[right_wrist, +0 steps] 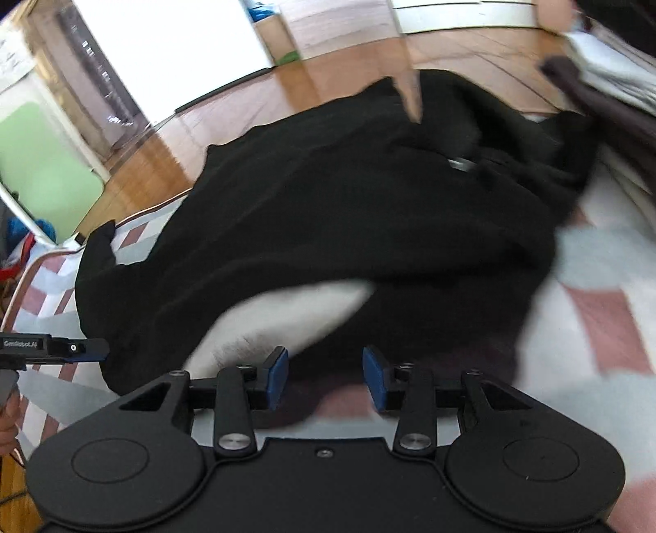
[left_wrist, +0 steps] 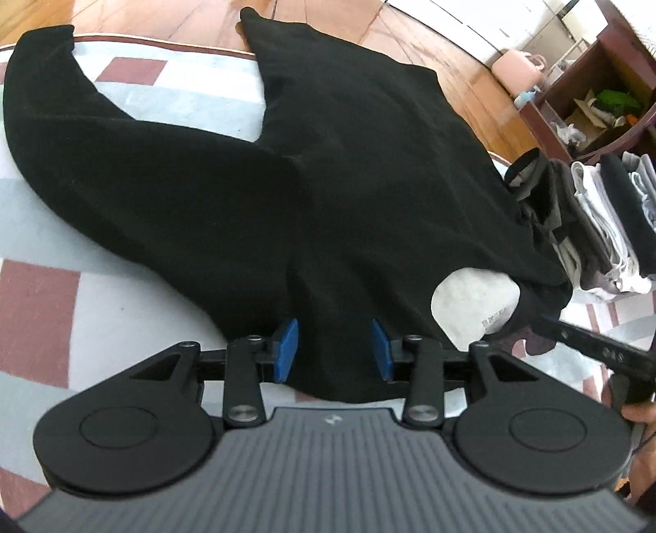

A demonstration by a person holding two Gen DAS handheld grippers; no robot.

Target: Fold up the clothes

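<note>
your matte black garment (left_wrist: 348, 172) lies spread on the checked quilt (left_wrist: 82, 328), its long body running away toward the wooden floor (left_wrist: 410, 37). your left gripper (left_wrist: 335, 348) and right gripper (right_wrist: 324, 377) are both released, straddling its near hem.

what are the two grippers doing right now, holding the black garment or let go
left gripper: open, black garment lies between the pads, not pinched.
right gripper: open, garment edge lies between the pads, not pinched.

Black garment (left_wrist: 348, 172) on white-and-maroon checked cover (left_wrist: 49, 328).
</note>
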